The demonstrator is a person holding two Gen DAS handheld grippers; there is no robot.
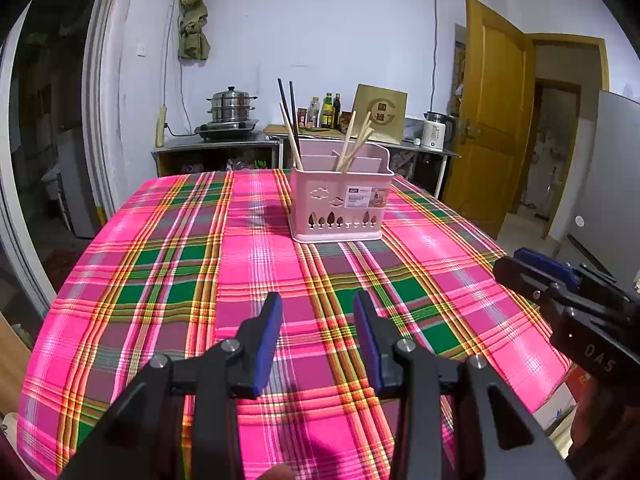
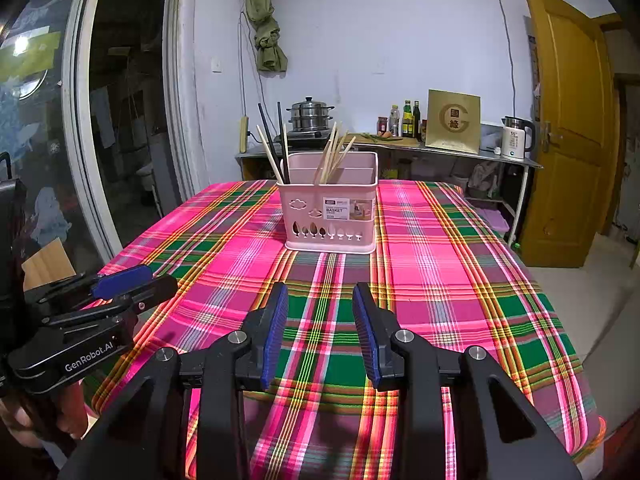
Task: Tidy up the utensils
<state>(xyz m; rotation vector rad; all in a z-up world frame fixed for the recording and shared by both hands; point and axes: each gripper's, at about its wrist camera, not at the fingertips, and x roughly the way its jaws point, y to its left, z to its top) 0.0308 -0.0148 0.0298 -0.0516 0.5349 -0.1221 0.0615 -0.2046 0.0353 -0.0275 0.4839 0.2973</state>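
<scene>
A pink utensil basket (image 2: 331, 210) stands upright at the far middle of the tabletop (image 2: 440, 280), which is covered by a pink and green plaid cloth. Pale wooden chopsticks (image 2: 332, 156) lean in its right compartment; black chopsticks (image 2: 280, 144) and a pale one stand in its left. The left tongs (image 1: 317, 304) and right tongs (image 2: 320, 296) hover near, well apart from the basket, each fairly wide and holding nothing.

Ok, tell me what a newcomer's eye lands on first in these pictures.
The loud pink, green and orange plaid tablecloth fills the table. Standing on it toward the far end is a pink basket with wooden chopsticks and black chopsticks sticking up out of separate compartments. In the foreground the right claw and left claw hang open and empty above the cloth.
</scene>
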